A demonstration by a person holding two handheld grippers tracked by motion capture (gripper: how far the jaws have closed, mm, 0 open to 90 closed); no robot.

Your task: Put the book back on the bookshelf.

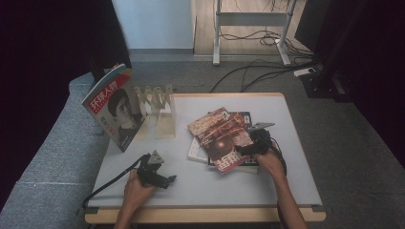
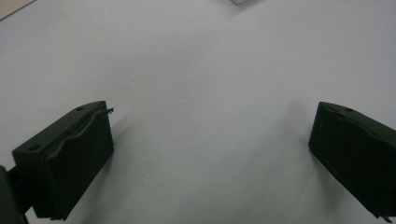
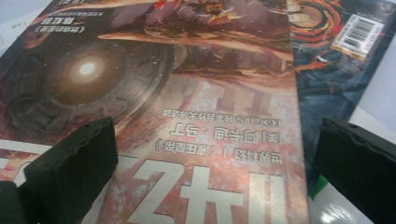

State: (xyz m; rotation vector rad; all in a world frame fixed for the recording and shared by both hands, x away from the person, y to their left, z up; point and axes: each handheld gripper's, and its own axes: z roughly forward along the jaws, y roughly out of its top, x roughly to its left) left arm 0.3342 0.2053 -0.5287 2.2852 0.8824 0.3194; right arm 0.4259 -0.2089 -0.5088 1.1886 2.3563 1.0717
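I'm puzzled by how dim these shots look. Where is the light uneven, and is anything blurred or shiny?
High view: the pale grey tabletop is lit while the room's sides fall into near-black. Left gripper view: the left tool has soft-edged black jaws casting faint shadows on the bare surface. Right gripper view: the reddish glossy magazine cover is readable, the right tool looks blurred, and glare glints at the lower right corner.
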